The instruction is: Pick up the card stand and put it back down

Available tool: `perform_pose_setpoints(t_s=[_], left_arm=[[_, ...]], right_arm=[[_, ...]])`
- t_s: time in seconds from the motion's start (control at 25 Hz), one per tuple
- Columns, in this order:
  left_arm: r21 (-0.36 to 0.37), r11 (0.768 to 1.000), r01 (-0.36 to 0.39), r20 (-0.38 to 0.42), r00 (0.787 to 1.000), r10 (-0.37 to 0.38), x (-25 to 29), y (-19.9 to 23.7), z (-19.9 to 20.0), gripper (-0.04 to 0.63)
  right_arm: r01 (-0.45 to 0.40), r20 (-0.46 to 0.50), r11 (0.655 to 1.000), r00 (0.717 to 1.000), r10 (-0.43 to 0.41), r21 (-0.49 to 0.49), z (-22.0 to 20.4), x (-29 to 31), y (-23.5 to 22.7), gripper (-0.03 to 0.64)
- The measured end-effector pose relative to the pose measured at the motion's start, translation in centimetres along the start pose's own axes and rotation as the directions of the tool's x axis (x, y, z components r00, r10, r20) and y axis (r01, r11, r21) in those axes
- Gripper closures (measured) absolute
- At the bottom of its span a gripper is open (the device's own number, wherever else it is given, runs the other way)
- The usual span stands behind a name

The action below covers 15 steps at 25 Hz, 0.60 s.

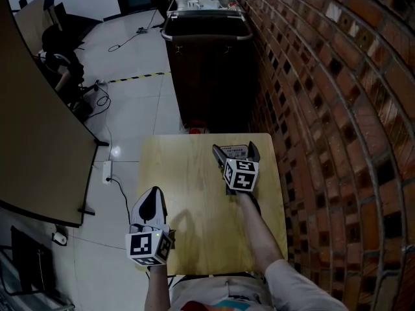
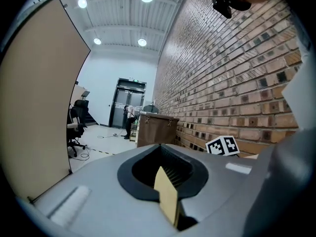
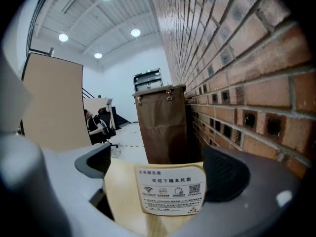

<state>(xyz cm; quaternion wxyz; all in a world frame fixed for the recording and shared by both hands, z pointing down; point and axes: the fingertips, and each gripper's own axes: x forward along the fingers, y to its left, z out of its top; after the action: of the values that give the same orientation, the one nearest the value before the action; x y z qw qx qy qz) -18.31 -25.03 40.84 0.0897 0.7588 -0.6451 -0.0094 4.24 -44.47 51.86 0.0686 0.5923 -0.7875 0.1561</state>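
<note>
A small card stand (image 3: 171,189) holding a white printed card stands upright on the light wooden table (image 1: 188,193), near its far right side. My right gripper (image 3: 160,168) is open around it, a black pad on each side. The right pad is close to the card's edge and the left pad stands well apart. From the head view the right gripper (image 1: 237,149) sits over that spot and the stand shows only dimly between the jaws. My left gripper (image 1: 154,192) hangs at the table's near left edge, jaws shut to a point with nothing held. In its own view the left gripper (image 2: 163,149) points down the room.
A brick wall (image 1: 337,141) runs close along the table's right side. A dark brown bin cart (image 1: 207,57) stands just beyond the far edge. A tan partition (image 1: 32,141) is at the left, with a power strip (image 1: 107,172) and cables on the floor.
</note>
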Motion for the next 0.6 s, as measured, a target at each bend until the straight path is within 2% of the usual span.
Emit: perform_pose_setpoints(t_s=[0.08,0.12,0.2,0.24,0.32,0.48,0.6], left_arm=[[0.001,1.000,0.016,0.008,1.000,-0.016,-0.1,-0.7,0.3,0.591],[0.002,1.000,0.025,0.014,1.000,-0.025,-0.2,-1.1,0.5,0.591],[0.006,0.999,0.044,0.035,0.998,-0.044,-0.3,-1.8,1.0,0.591],[0.007,0.999,0.052,0.046,0.998,-0.053,-0.4,-2.1,1.3,0.591],[0.010,0.998,0.067,0.069,0.995,-0.067,-0.7,-2.7,1.9,0.591],[0.043,0.994,0.097,0.089,0.991,-0.101,-1.8,-4.3,3.5,0.591],[0.075,0.991,0.109,0.108,0.987,-0.117,-2.6,-5.4,4.7,0.591]], right_arm=[[-0.009,0.059,1.000,0.998,0.010,-0.014,2.6,-2.2,1.0,0.118],[0.006,0.091,1.000,0.996,-0.003,-0.030,3.9,-3.6,1.2,0.206],[0.047,0.169,0.997,0.985,-0.035,-0.064,6.7,-6.7,1.6,0.441],[0.056,0.213,0.996,0.976,-0.038,-0.076,8.1,-8.4,1.9,0.525],[0.032,0.301,0.996,0.954,-0.005,-0.083,10.8,-11.9,2.8,0.617],[-0.075,0.403,0.995,0.910,0.097,-0.071,13.9,-19.0,4.8,0.617],[-0.091,0.407,0.994,0.908,0.105,-0.055,13.5,-22.9,5.2,0.617]])
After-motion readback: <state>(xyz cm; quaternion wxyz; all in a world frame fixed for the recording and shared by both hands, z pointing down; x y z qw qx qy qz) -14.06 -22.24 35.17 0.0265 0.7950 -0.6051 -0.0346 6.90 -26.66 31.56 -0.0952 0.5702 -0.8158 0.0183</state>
